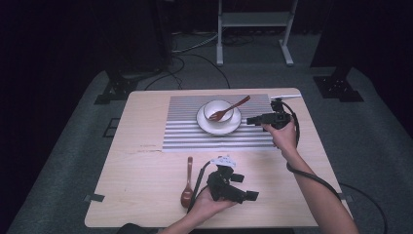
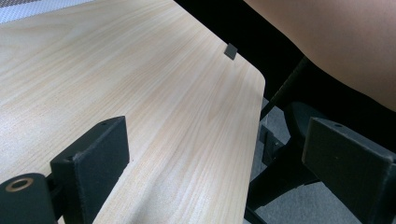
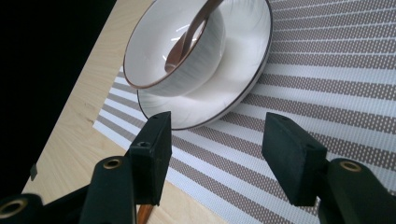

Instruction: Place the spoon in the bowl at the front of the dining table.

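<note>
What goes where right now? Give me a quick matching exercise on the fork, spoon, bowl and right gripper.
Things:
1. wooden fork
2. wooden spoon
3. white bowl
4. right gripper

Places or states:
A. lying on bare table beside the left hand
B. standing on the white plate
C. tines resting inside the bowl
D. jaws open over the striped placemat, nothing between them

Pairs: 1-C, 2-A, 3-B, 4-D

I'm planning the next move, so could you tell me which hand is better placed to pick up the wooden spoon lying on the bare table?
Left. The left gripper rests open near the wooden spoon; the right gripper is by the bowl.
</note>
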`<state>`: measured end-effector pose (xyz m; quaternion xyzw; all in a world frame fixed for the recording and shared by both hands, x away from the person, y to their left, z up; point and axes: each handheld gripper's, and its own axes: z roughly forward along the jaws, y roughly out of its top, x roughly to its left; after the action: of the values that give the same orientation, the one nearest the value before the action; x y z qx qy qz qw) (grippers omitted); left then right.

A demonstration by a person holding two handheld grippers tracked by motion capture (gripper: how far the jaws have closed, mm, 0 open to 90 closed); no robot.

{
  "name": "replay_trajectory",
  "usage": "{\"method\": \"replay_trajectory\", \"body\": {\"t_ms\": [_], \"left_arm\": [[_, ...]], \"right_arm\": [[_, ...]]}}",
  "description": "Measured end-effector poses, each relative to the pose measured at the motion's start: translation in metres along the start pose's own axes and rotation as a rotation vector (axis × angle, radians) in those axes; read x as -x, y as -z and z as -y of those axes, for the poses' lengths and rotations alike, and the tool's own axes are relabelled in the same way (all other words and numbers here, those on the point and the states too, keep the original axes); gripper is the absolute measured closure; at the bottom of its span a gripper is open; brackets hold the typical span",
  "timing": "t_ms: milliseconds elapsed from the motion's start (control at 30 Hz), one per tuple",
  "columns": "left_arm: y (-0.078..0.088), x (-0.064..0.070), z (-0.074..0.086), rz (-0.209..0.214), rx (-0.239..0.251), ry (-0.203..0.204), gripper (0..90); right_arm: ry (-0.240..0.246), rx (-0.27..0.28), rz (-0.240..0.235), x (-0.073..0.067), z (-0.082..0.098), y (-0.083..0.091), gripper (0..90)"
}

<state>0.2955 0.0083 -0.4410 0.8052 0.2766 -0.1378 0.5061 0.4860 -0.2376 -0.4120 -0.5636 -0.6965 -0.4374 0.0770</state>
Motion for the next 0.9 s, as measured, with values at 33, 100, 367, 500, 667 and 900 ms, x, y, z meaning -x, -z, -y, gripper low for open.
{"method": "replay_trajectory", "body": {"t_ms": [33, 100, 367, 500, 667, 900], "left_arm": [[0.000, 0.000, 0.000, -0.001, 0.000, -0.001, 6.2], [0.000, 0.000, 0.000, -0.001, 0.000, -0.001, 6.2], [0.001, -0.002, 0.000, -0.004, 0.000, 0.001, 6.2], [0.001, -0.002, 0.000, -0.008, -0.001, -0.003, 6.2], [0.001, -0.002, 0.000, -0.009, 0.001, -0.001, 6.2], [0.001, -0.002, 0.000, -0.009, 0.004, 0.003, 6.2]], "right_arm": [[0.003, -0.003, -0.001, 0.000, 0.002, 0.000, 41.3], [0.000, -0.008, -0.003, 0.002, 0.005, 0.000, 40.9], [-0.002, -0.023, -0.016, 0.004, 0.014, 0.001, 39.0], [0.004, -0.036, -0.026, 0.005, 0.021, 0.001, 38.7], [0.015, -0.045, -0.031, 0.004, 0.028, 0.000, 38.7], [0.022, -0.059, -0.041, 0.003, 0.037, 0.001, 37.3]]}}
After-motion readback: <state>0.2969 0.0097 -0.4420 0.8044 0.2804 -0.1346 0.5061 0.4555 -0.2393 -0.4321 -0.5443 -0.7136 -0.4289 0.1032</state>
